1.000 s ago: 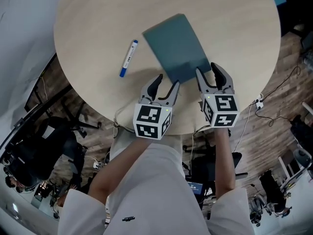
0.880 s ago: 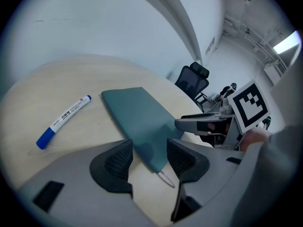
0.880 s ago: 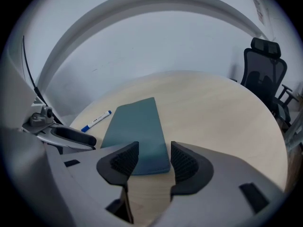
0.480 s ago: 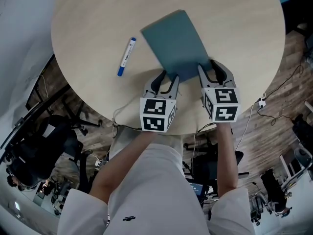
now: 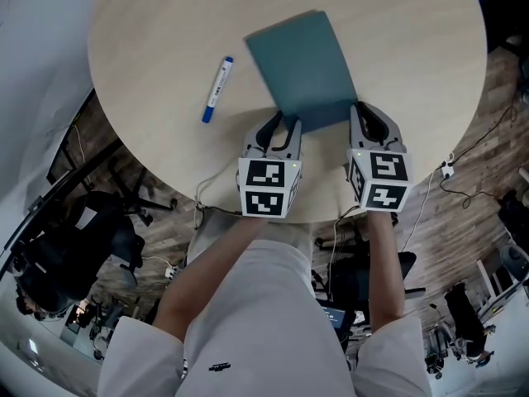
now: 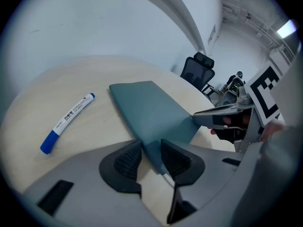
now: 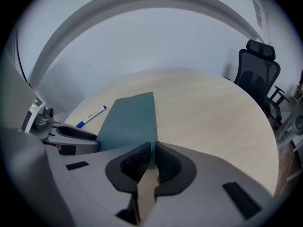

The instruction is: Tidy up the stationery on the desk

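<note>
A teal notebook [image 5: 302, 60] lies flat on the round pale wood table [image 5: 165, 40], its near edge toward me. My right gripper [image 5: 364, 118] is shut on the notebook's near right corner [image 7: 128, 117], its jaws having just closed with the cover between the pads. My left gripper [image 5: 278, 126] sits at the near left corner [image 6: 147, 108]. Its jaws have just been closing around the cover, and a gap still shows beside one pad [image 6: 127, 161]. A blue-capped white marker [image 5: 216, 89] lies alone to the left of the notebook.
The table's near edge runs just under both grippers. A black office chair [image 7: 258, 72] stands past the far right rim. More chairs and cables [image 5: 83, 238] are on the floor below the table at left.
The left gripper has moved forward onto the notebook's near left corner and its jaws have narrowed. The right gripper's jaws have closed on the near right corner. The marker has not moved.
</note>
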Demonstrator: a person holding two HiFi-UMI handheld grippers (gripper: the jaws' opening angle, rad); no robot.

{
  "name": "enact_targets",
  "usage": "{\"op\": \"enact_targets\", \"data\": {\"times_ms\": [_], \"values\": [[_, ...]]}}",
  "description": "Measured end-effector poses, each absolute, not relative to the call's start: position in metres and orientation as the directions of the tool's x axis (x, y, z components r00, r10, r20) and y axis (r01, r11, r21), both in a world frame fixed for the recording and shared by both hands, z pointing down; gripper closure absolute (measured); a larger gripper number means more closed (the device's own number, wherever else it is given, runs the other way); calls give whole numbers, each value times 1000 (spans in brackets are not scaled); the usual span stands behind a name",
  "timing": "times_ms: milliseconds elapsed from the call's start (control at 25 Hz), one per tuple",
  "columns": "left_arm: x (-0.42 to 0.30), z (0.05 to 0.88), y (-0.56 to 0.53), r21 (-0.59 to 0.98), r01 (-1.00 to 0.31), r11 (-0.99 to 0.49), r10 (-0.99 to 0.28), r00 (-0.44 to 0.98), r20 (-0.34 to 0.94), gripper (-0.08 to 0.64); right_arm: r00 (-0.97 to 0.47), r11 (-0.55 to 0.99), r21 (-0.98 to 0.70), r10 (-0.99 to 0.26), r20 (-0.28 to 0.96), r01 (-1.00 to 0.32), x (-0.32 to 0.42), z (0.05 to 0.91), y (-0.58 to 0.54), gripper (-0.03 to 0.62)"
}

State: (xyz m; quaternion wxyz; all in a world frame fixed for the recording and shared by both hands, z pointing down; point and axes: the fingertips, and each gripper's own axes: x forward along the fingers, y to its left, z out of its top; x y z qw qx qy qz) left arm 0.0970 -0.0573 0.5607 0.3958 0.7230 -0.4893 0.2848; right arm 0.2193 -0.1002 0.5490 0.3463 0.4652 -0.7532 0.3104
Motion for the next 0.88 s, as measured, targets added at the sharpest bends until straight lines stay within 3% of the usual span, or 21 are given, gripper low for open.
{"op": "enact_targets", "data": {"times_ms": [880], "values": [[71,559,-23,254,-895,-367,-423,403,812,456,-269,225,-175,-509,818,-959,199,538,-16,545]]}}
